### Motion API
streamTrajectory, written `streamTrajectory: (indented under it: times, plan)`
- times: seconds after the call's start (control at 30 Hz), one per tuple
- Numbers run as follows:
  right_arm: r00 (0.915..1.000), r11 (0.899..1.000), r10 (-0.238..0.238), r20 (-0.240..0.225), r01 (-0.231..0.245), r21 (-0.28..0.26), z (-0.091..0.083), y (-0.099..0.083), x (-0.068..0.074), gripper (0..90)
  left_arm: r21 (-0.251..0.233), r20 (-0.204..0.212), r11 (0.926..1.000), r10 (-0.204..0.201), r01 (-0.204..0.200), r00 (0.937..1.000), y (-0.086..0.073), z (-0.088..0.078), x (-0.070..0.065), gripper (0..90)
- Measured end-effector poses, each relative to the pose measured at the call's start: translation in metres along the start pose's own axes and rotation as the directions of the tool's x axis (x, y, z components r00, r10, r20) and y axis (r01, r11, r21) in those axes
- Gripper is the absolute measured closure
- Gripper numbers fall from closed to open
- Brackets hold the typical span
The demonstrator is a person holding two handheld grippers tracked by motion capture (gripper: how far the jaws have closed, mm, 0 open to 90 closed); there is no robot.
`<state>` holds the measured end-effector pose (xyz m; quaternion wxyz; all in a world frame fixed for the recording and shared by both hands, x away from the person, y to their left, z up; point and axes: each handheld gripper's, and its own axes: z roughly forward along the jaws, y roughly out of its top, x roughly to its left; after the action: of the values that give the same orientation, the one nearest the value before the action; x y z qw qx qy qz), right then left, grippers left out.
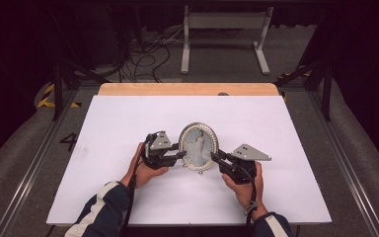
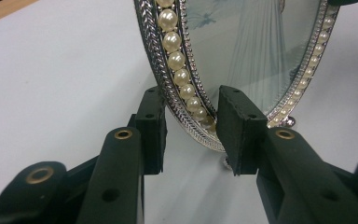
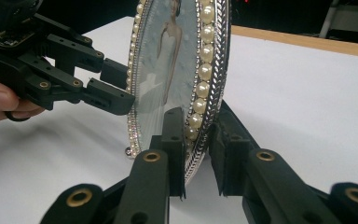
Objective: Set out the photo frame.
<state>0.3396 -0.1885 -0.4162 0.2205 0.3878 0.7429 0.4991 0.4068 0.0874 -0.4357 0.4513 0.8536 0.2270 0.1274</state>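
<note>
I see the oval silver picture frame with a pearl border (image 1: 198,146) standing upright near the middle of the white table (image 1: 128,128). My left hand-held gripper (image 1: 181,154) straddles its left rim with gaps on both sides, so it is open. My right hand-held gripper (image 1: 213,156) has the frame's right rim between its pads, which look pressed against it.
</note>
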Motion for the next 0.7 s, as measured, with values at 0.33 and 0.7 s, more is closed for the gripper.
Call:
streamTrajectory:
  times: [0.33, 0.7]
  plan:
    - [1.0, 1.0, -0.004, -0.007, 0.004, 0.002, 0.0007, 0.0003, -0.0017, 76.2, 0.004, -0.012, 1.0, 0.002, -0.002, 0.9999, -0.0003, -0.0011, -0.0021, 63.3]
    - [1.0, 1.0, 0.0, -0.004, 0.0, 0.003, 0.0021, 0.0004, -0.002, 75.6, 0.001, -0.011, 1.0, -0.001, 0.001, 0.9999, -0.0021, -0.0028, -0.0037, 63.3]
